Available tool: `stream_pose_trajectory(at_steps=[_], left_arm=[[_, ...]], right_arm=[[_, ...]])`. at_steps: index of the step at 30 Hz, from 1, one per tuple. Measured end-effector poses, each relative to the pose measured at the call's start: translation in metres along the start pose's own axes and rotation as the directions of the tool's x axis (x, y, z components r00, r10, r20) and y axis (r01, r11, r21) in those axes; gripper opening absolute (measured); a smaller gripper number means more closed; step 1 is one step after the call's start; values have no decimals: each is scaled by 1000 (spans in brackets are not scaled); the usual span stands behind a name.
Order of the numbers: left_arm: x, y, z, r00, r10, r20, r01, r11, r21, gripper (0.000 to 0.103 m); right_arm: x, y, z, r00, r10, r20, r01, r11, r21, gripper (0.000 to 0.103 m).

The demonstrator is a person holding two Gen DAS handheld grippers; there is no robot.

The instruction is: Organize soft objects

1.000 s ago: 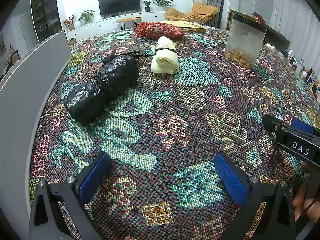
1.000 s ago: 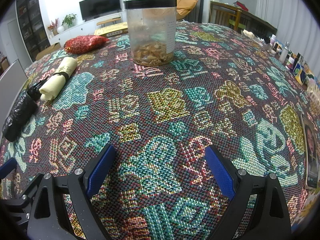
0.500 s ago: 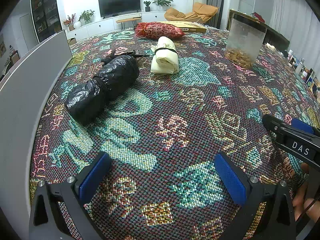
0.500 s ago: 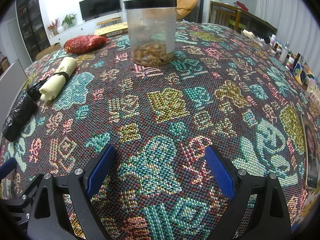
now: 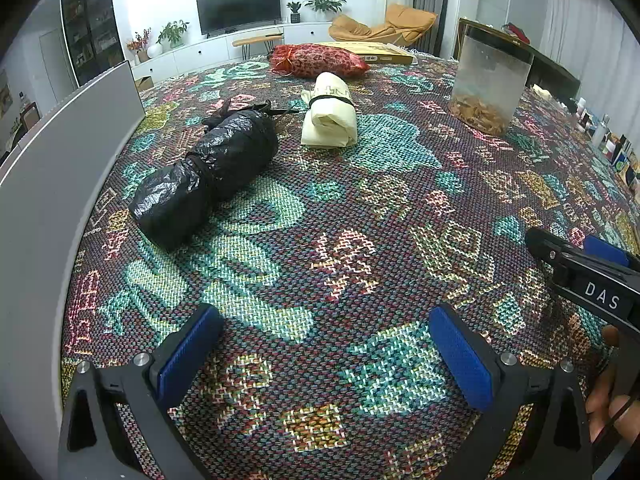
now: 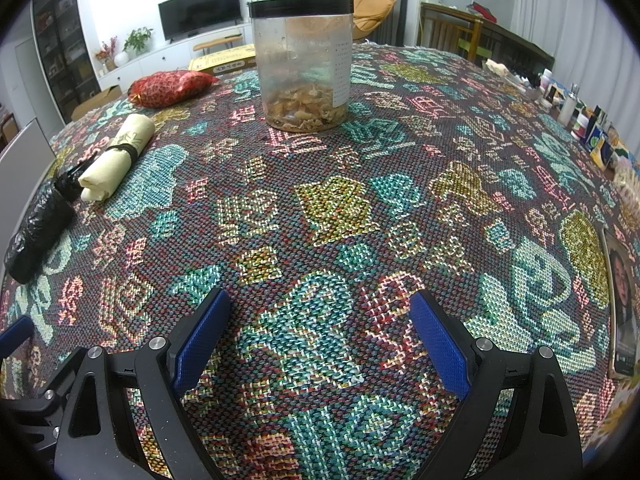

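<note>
Both claws hang low over the patterned tabletop (image 5: 360,208) with nothing between their blue pads; my left claw (image 5: 320,344) stands wide apart, and my right claw (image 6: 320,332) is spread just as wide; neither touches any of the soft things. From the left wrist view, my right claw's black body marked DAS shows at the right edge, with fingers of my hand (image 5: 608,408) curled below it. Ahead and to the left of my left claw lies a black plastic bundle (image 5: 208,176), rolled and cinched at its middle, near a grey panel (image 5: 48,168) that runs along the tabletop's left side; beyond it, close but apart, lies a cream cloth roll (image 5: 330,114) bound with a dark band; farther back rests a red patterned pouch (image 5: 318,61), next to a flat yellow box (image 5: 380,53). A clear jar (image 6: 304,64) with a black lid stands upright straight ahead of my right claw, well apart from it, with tan pieces heaped at its bottom.
</note>
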State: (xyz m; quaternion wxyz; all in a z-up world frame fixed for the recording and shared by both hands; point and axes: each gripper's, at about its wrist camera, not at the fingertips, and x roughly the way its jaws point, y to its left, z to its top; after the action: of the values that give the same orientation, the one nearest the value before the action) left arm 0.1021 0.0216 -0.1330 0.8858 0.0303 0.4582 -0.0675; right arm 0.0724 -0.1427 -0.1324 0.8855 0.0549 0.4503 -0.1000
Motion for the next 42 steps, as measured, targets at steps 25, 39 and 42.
stream_pose_trajectory(at_steps=[25, 39, 42], left_arm=[[30, 71, 86, 990, 82, -116, -76, 996, 56, 95], [-34, 60, 0, 990, -102, -99, 90, 989, -114, 45], [-26, 55, -10, 996, -55, -68, 50, 996, -73, 64]], right_arm=[[0, 0, 0, 1000, 0, -1, 0, 1000, 1, 94], [0, -1, 0, 1000, 0, -1, 0, 1000, 2, 94], [0, -1, 0, 1000, 1, -1, -1, 1000, 2, 94]])
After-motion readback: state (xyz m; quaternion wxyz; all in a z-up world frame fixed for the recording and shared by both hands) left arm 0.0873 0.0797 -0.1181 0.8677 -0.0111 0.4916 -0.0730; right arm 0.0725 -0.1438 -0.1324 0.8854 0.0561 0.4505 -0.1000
